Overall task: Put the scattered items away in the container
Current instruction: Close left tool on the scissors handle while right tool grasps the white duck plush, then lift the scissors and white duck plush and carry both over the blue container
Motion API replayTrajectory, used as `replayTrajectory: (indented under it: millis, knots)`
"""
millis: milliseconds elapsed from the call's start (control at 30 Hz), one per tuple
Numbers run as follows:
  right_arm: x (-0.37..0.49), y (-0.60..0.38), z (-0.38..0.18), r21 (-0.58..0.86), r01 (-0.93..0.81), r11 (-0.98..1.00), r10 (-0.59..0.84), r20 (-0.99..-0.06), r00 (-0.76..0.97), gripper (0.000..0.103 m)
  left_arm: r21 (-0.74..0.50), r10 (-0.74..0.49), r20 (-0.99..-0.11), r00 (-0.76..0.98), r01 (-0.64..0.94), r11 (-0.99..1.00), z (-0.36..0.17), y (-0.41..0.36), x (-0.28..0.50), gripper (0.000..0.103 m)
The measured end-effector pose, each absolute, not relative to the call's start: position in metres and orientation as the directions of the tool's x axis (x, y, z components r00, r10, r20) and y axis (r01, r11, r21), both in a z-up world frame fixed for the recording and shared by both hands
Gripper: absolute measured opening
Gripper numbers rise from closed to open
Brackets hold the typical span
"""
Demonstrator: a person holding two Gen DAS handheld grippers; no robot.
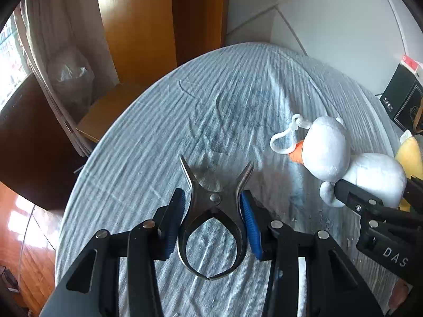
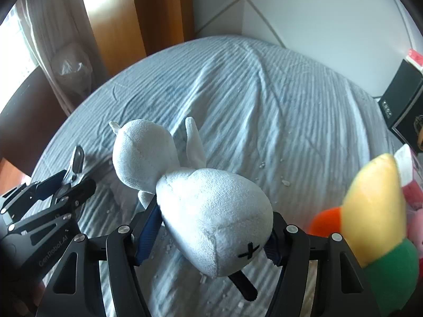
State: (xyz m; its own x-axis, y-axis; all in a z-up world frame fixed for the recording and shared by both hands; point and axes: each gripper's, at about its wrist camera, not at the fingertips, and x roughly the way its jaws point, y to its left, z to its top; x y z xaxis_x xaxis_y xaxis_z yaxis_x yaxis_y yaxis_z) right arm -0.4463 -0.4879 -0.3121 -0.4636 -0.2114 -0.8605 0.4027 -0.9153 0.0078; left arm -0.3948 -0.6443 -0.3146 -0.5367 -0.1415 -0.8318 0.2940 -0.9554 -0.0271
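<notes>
My left gripper [image 1: 214, 212] is shut on a metal clamp [image 1: 214, 211], its blue pads pressing the clamp's sides above the round table; it also shows at the left of the right wrist view [image 2: 67, 182]. My right gripper [image 2: 211, 227] is shut on the body of a white plush duck [image 2: 208, 211]. The duck has an orange beak and a white plastic clip [image 1: 284, 137] and lies on the table in the left wrist view [image 1: 343, 161]. A yellow, orange and green plush toy [image 2: 375, 219] sits at the right.
The round table [image 1: 211, 100] has a striped blue-grey cloth. A black box [image 1: 404, 97] stands at its far right edge. Pink items [image 2: 412, 192] lie behind the yellow toy. A wooden door, a curtain and tiled floor lie beyond the table.
</notes>
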Motion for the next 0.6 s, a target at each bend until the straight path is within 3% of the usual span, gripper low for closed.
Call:
replayTrajectory:
  millis: [33,67,100,433,467,600]
  knots:
    - [-0.443,-0.486,-0.305,0.011,0.397,-0.918,-0.215,-0.853,-0.475,0.066,-0.022,-0.147,-0.826,-0.544,0.291,-0.956,-0.308,-0.642,-0.391,0.041]
    - [-0.441,-0.485,-0.298,0.014,0.393,-0.920,-0.219,-0.847,-0.484,0.066,-0.019,-0.149,-0.819,-0.553,0.287,-0.958,-0.301,-0.640,-0.387,0.024]
    - [-0.438,-0.484,-0.290,0.015,0.389,-0.921,-0.222,-0.842,-0.492,0.066,-0.024,-0.140,-0.815,-0.563,0.274,-0.961,-0.289,-0.636,-0.382,0.015]
    - [-0.391,-0.456,-0.231,0.027,0.332,-0.943,-0.209,-0.823,-0.529,0.066,-0.054,-0.082,-0.817,-0.571,0.217,-0.975,-0.243,-0.632,-0.344,0.016]
    - [-0.387,-0.454,-0.233,0.030,0.328,-0.944,-0.208,-0.827,-0.523,0.066,-0.054,-0.079,-0.828,-0.556,0.218,-0.974,-0.247,-0.635,-0.343,0.020]
    - [-0.381,-0.451,-0.253,0.058,0.317,-0.947,-0.216,-0.843,-0.493,0.066,-0.063,-0.071,-0.855,-0.514,0.239,-0.969,-0.265,-0.643,-0.340,0.059]
